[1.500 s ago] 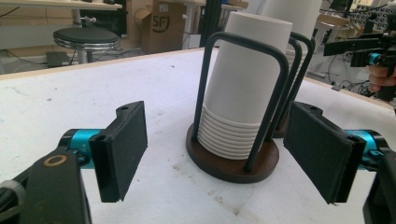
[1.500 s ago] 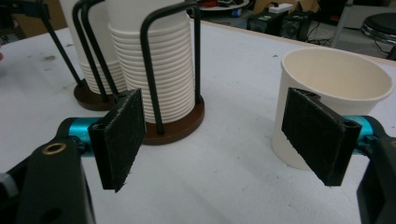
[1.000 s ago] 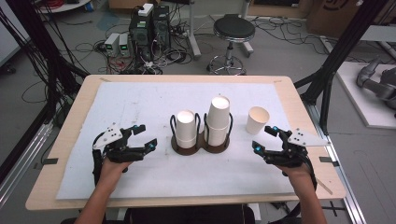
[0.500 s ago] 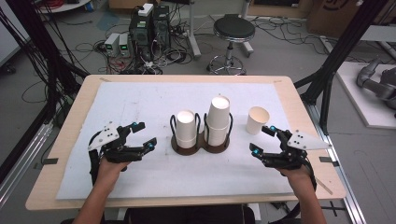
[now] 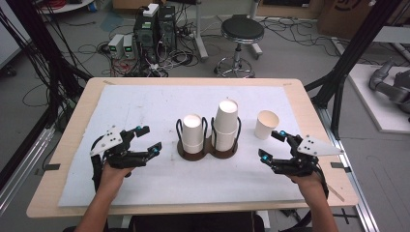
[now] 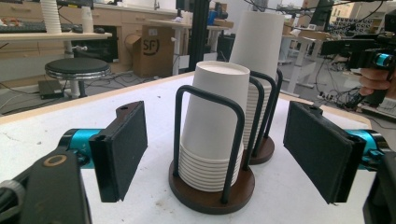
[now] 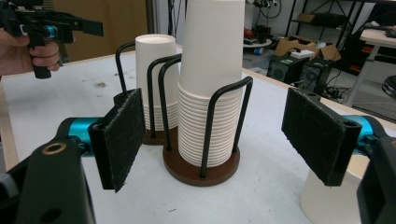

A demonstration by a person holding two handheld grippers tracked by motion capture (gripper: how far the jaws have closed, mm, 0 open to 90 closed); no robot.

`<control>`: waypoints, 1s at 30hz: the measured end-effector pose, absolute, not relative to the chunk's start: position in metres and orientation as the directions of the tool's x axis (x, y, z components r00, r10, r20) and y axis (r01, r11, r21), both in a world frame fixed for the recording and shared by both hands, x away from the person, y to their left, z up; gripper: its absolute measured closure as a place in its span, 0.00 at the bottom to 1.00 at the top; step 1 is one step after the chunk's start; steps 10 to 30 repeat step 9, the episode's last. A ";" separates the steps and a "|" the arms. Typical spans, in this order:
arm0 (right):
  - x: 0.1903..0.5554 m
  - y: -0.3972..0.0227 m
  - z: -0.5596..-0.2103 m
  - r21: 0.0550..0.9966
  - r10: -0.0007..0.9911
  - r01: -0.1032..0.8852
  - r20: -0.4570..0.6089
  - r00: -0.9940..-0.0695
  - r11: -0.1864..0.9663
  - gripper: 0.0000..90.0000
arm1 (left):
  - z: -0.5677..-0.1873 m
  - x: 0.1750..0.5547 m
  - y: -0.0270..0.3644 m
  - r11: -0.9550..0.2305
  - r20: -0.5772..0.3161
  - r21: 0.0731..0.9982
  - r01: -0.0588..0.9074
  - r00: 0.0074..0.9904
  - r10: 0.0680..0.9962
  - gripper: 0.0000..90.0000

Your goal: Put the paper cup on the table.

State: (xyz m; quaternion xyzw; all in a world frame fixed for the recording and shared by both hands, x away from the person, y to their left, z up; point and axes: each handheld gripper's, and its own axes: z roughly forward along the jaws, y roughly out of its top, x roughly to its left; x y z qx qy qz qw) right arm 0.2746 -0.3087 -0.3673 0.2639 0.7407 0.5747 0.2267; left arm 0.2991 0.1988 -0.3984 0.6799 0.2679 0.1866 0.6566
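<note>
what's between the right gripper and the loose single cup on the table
Nothing visible. The single cup stands upright on the white mat, apart from the cup holder, just ahead of the open right gripper, with bare mat between them.

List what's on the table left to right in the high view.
left tongs → shorter cup stack → taller cup stack → single paper cup → right tongs

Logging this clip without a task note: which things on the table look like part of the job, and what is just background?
Job:
- two white paper cup stacks in dark wire holder
- single white paper cup
- left gripper, right gripper, both open

Background:
- black stool
- floor electronics
</note>
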 end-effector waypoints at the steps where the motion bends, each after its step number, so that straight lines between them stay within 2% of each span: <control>1: 0.275 -0.309 -0.368 0.971 0.652 0.130 -0.035 -0.757 0.202 0.25 | -0.398 0.299 0.199 0.005 -0.098 0.993 0.120 0.787 0.609 0.24; 30: 0.277 -0.309 -0.367 0.971 0.654 0.128 -0.036 -0.756 0.201 0.25 | -0.399 0.300 0.199 0.006 -0.100 0.992 0.122 0.784 0.613 0.24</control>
